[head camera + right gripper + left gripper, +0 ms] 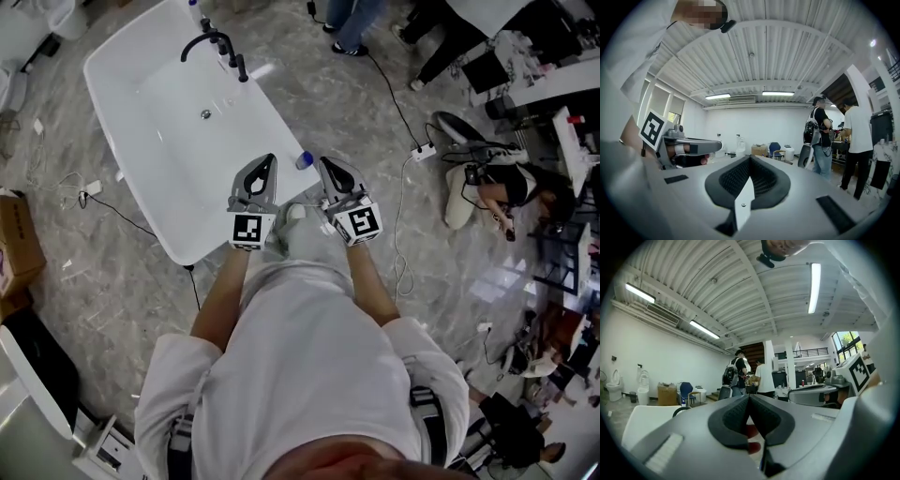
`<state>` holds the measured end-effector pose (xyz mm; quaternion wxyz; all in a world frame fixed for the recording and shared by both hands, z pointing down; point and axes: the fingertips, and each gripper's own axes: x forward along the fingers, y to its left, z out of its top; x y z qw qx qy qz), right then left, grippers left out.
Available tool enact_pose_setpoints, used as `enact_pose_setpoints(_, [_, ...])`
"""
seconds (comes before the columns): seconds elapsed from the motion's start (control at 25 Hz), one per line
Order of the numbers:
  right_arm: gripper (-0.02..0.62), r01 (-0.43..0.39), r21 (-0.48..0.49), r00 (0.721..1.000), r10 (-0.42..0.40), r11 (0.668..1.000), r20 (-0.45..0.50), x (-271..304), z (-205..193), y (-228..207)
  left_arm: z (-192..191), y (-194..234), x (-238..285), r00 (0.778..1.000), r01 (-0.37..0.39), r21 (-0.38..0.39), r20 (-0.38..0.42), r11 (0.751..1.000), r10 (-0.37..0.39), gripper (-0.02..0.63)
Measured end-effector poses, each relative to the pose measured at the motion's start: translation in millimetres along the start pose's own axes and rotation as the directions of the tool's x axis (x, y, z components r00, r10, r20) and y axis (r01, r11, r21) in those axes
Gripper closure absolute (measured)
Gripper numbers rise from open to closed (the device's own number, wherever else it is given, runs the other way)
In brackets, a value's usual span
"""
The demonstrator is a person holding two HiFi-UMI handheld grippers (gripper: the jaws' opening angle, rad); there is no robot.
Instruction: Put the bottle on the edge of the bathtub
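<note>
A small clear bottle with a blue cap (304,160) stands at the near right rim of the white bathtub (141,141), seen between my two grippers. Close to my chest, my left gripper (267,162) is shut and empty, just left of the bottle and over the tub's near corner. The right gripper (324,162) is level with it, just right of the bottle, also shut with nothing in it. In the left gripper view the dark pads (736,420) meet, and in the right gripper view the pads (764,178) press together; both views look out across the room, with no bottle in them.
A black faucet (217,44) sits at the tub's far end. Cables and a power strip (424,150) lie on the marble floor to the right. A cardboard box (17,239) is at the left. People stand at the top (352,23) and one crouches at the right (497,192).
</note>
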<state>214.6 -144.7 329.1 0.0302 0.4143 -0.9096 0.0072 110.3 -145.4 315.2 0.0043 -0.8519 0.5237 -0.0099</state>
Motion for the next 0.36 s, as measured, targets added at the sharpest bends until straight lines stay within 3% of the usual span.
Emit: enact_pose_setpoints(0.36, [0.597, -0.005, 0.004, 1.0, 0.005, 1.0, 0.027, -14, 19, -1, 13, -7, 2, 1.0, -0.013, 0.024, -0.017, 1.0, 0.013, 0.606])
